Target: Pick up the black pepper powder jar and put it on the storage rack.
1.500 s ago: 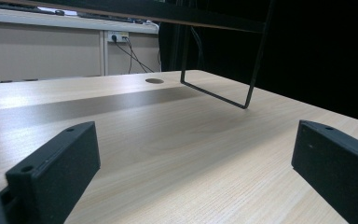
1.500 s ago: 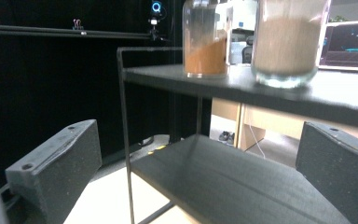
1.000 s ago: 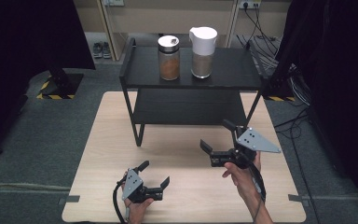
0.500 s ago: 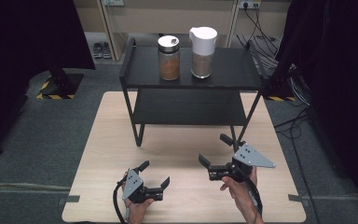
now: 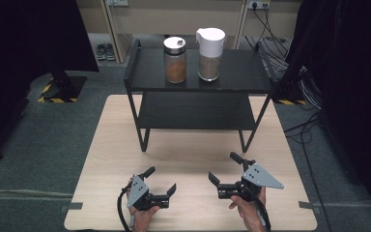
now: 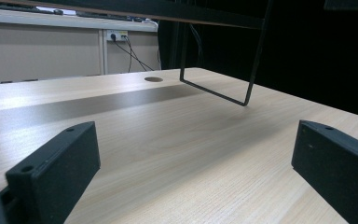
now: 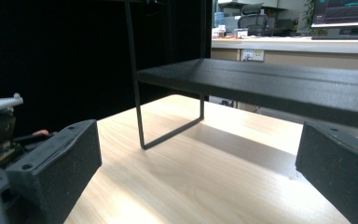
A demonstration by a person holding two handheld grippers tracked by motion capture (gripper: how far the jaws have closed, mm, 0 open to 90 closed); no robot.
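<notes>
1. Pale wood forms the table, and both hand-held grippers sit low over its near edge in the high view
2. Left gripper is at the near left of the table, held in the person's left hand; its jaws stand wide apart with nothing between them, and the left gripper view shows bare wood between the two black jaws
3. Right gripper is to the right of it, held in the right hand, with the grey three-cornered plate on top; its jaws are also spread wide and hold nothing
4. The two grippers are near each other but apart, neither touching any object
5. A black two-level shelf rack stands on the far half of the table, well apart from both grippers
6. On its top level stand a glass jar of brown powder with a metal lid and, just beside it to the right, a container with a white lid
7. The right gripper view shows the rack's lower shelf and a thin leg ahead of the open jaws
</notes>
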